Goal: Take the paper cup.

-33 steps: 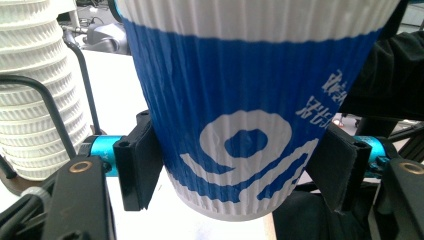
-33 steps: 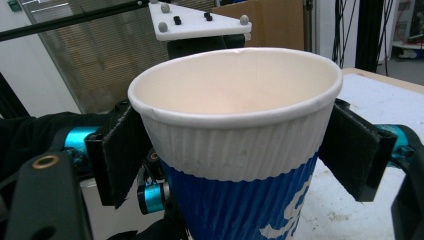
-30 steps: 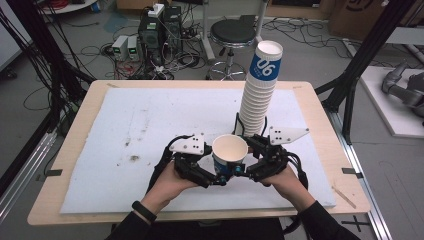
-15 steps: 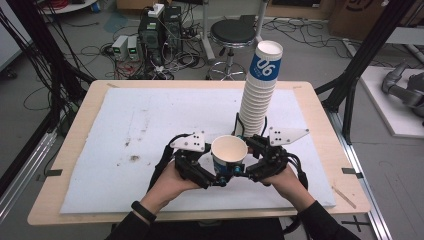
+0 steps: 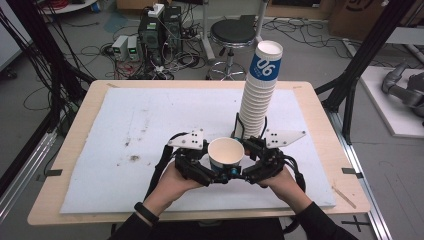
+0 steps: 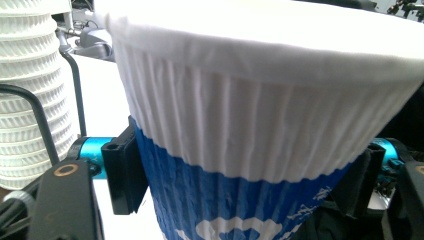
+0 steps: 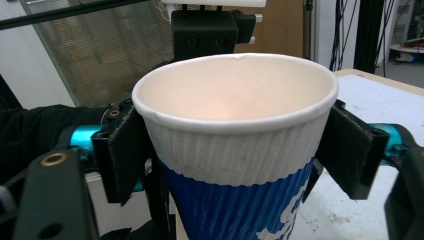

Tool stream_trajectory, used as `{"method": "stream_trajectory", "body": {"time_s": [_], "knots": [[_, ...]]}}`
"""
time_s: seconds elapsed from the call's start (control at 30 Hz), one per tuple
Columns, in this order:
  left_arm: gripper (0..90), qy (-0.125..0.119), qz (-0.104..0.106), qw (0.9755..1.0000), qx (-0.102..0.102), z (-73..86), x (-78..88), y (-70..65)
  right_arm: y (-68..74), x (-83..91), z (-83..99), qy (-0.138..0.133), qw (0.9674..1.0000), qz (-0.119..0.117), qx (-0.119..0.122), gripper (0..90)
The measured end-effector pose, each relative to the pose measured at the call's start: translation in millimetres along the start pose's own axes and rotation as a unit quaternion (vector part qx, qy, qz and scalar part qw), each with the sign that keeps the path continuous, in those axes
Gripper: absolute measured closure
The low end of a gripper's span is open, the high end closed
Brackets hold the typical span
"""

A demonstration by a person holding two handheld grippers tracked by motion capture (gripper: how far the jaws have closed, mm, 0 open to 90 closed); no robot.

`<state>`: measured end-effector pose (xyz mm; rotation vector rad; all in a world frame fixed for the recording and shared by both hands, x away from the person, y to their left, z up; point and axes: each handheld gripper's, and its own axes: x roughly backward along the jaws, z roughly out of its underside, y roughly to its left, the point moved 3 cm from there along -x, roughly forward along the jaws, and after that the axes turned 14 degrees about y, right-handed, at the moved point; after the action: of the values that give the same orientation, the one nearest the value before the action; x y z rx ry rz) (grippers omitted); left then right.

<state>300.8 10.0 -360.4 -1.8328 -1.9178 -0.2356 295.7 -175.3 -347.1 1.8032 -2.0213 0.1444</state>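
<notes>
My left gripper (image 5: 216, 176) and my right gripper (image 5: 239, 175) meet near my edge of the table (image 5: 320, 115), and both are around one paper cup (image 5: 226, 156). In the left gripper view the black pads sit right against the blue part of the cup (image 6: 250, 150), one on each side. These jaws have just been closing, with the cup between them, and I think they pinch it now. In the right gripper view the cup (image 7: 235, 145) stands between my other two pads. The left pad touches the ribbed wall. The right pad looks a tiny bit off it, so I cannot tell if this gripper squeezes the cup. Its jaws have just been closing a little too.

The cup is upright with its mouth open to the top. It is white up high and blue down low. My hands (image 5: 167, 187) hold the grippers from below the cup in the high view.

Just behind the cup stands a tall stack of cups (image 5: 260, 95) on the white mat (image 5: 125, 130). The stack leans a little. The top cup has a blue band with white numbers.

Far behind the table is a black stool (image 5: 235, 32) on the floor, with cables and boxes (image 5: 150, 35) near it.
</notes>
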Motion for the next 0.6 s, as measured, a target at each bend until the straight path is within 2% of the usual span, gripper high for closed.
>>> {"method": "stream_trajectory", "body": {"time_s": [0.3,0.4,0.6], "knots": [[25.0,0.002,-0.007,0.9999,-0.008,-0.3,1.9,-0.5,0.4,1.6,0.4,0.0,1.0,-0.001,0.004,18.3],[25.1,0.001,-0.008,0.9999,-0.008,-0.2,4.3,0.7,-0.7,4.8,-0.2,-0.003,0.9999,0.006,0.014,18.3],[25.1,-0.005,-0.016,0.9998,-0.006,-0.8,12.7,2.7,-3.8,15.7,1.1,-0.005,0.9999,0.009,0.013,18.3]]}}
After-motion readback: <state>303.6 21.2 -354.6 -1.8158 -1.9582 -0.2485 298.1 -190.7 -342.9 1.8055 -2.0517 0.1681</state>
